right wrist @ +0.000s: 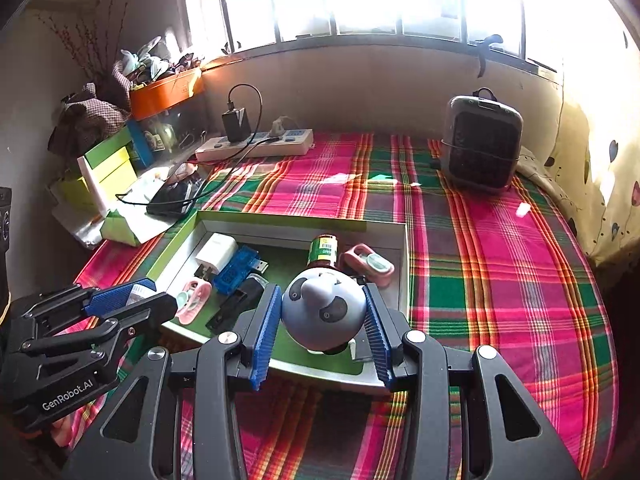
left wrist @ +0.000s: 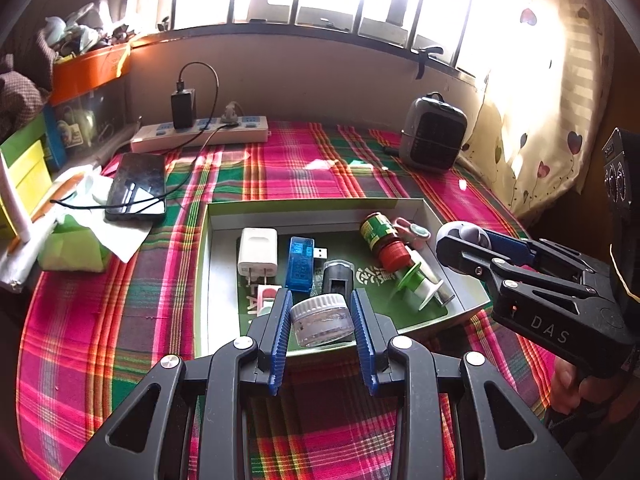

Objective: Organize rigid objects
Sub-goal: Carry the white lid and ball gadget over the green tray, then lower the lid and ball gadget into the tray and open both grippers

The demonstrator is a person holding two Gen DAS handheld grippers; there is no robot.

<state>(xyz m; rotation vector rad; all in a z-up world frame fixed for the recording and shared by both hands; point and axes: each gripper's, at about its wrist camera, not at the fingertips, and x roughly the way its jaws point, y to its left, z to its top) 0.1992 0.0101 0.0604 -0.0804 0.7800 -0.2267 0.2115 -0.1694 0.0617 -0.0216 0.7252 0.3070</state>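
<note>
A shallow green-lined box (left wrist: 224, 216) (right wrist: 384, 228) lies on the plaid cloth. It holds a white charger (left wrist: 258, 254), a blue USB meter (left wrist: 302, 262), a black block (left wrist: 338, 276), a red-capped bottle (left wrist: 382, 240), pink pieces and a green-and-white spool (left wrist: 420, 280). My left gripper (left wrist: 322, 320) is shut on a small clear jar with a white lid (left wrist: 322, 318), over the box's near edge. My right gripper (right wrist: 324, 314) is shut on a grey panda-face ball (right wrist: 324, 312), over the box's near right part; it also shows in the left wrist view (left wrist: 466, 236).
A phone (left wrist: 138, 190) on a cable, tissues (left wrist: 76, 240) and stacked boxes (left wrist: 24, 168) crowd the left. A power strip (left wrist: 200, 132) lies by the back wall. A grey heater (left wrist: 434, 134) stands at the back right. A curtain (left wrist: 540, 100) hangs on the right.
</note>
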